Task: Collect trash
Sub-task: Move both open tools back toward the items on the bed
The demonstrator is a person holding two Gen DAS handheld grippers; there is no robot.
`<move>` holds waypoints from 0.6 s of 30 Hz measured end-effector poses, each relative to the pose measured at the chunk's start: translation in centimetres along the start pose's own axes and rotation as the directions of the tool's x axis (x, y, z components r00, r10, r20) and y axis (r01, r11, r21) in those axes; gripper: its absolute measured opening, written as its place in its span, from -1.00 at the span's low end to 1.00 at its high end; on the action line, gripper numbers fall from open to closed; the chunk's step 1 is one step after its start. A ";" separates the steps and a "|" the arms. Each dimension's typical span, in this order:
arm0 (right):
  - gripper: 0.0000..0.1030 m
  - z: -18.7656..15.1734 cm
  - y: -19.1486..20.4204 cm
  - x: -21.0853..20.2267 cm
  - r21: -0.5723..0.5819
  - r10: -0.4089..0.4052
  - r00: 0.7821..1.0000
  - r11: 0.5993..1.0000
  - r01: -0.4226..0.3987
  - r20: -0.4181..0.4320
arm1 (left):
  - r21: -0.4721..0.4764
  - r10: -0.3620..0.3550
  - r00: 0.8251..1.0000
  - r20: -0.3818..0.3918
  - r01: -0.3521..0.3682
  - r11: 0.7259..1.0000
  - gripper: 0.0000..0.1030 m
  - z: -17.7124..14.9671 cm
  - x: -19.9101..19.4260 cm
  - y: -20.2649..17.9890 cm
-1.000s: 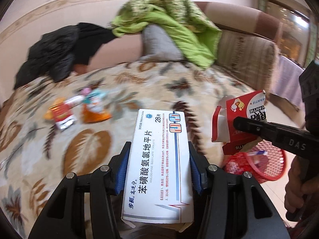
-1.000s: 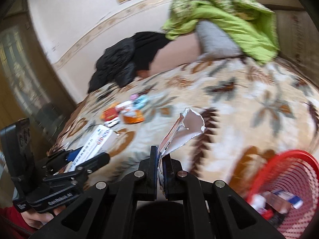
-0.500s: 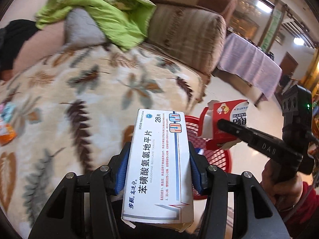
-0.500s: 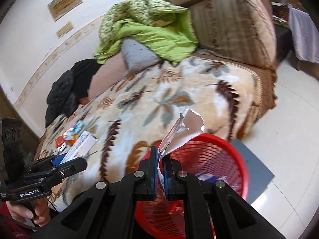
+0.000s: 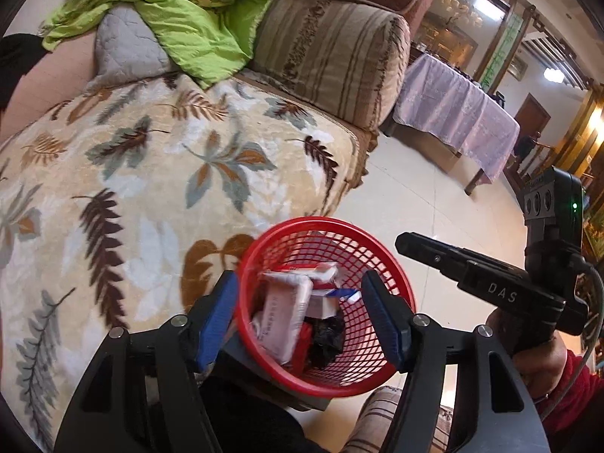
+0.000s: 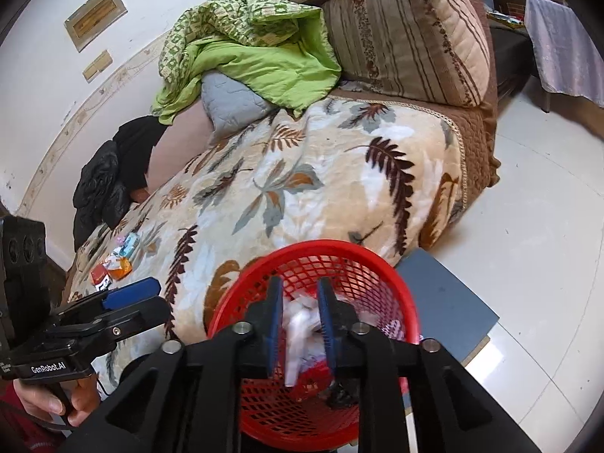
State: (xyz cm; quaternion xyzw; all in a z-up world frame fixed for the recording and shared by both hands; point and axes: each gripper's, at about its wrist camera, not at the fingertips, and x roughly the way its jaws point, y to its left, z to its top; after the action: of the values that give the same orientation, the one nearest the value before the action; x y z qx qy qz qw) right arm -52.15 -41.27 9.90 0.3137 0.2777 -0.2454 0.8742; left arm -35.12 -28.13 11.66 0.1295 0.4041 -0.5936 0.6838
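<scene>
A red mesh basket [image 5: 372, 264] stands on the floor by the sofa and holds boxes and wrappers, among them a white medicine box [image 5: 283, 321]. My left gripper [image 5: 300, 311] is open and empty right above the basket. My right gripper [image 6: 300, 315] is open over the same basket [image 6: 362, 264], with white and red trash [image 6: 302, 324] blurred below its jaws. Several small wrappers [image 6: 117, 260] still lie on the leaf-patterned blanket [image 6: 302, 188] at the far left.
The sofa has a striped armrest [image 5: 332, 53], a green quilt [image 5: 181, 19] and a black jacket [image 6: 102, 185] at the back. A grey board [image 6: 449, 302] lies under the basket. A table with a lilac cloth [image 5: 456, 113] stands on the tiled floor to the right.
Both grippers swung right from the blanket to above the basket. The left let go of the medicine box and the right let go of the red carton; both now lie in the basket.
</scene>
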 end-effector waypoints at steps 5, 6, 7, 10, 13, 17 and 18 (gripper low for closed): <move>-0.40 0.5 3.3 1.5 -0.047 0.066 0.998 0.997 -0.067 -0.010 | -0.040 0.068 0.997 0.037 -0.067 0.997 0.31 -0.8 -2.8 2.9; -0.39 0.4 4.0 1.9 -0.058 0.081 0.997 0.995 -0.082 -0.017 | -0.055 0.091 0.995 0.047 -0.088 0.995 0.32 -1.1 -3.6 3.8; -0.36 0.4 5.3 2.5 -0.078 0.102 0.994 0.992 -0.104 -0.030 | -0.066 0.104 0.993 0.053 -0.100 0.993 0.32 -1.4 -4.1 4.5; -0.29 0.3 8.2 3.9 -0.122 0.143 0.988 0.981 -0.149 -0.057 | -0.123 0.153 0.986 0.068 -0.144 0.982 0.32 -2.5 -6.2 7.4; -0.02 -0.1 12.0 5.6 -0.175 0.184 0.978 0.964 -0.198 -0.093 | -0.182 0.198 0.977 0.072 -0.183 0.966 0.33 -3.7 -8.1 10.2; 0.03 -0.7 16.6 7.9 -0.236 0.233 0.961 0.935 -0.264 -0.151 | -0.273 0.264 0.961 0.085 -0.232 0.934 0.33 -5.7 -11.2 14.2; 0.03 -0.9 18.0 8.6 -0.252 0.243 0.956 0.927 -0.279 -0.166 | -0.296 0.278 0.956 0.088 -0.241 0.924 0.33 -6.2 -11.9 15.1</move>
State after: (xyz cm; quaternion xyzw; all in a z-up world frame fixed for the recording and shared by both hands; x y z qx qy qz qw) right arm -35.34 -30.51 11.27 0.2402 0.3217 -0.0649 0.9136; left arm -23.32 -11.71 11.54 0.0446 0.4190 -0.4409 0.7925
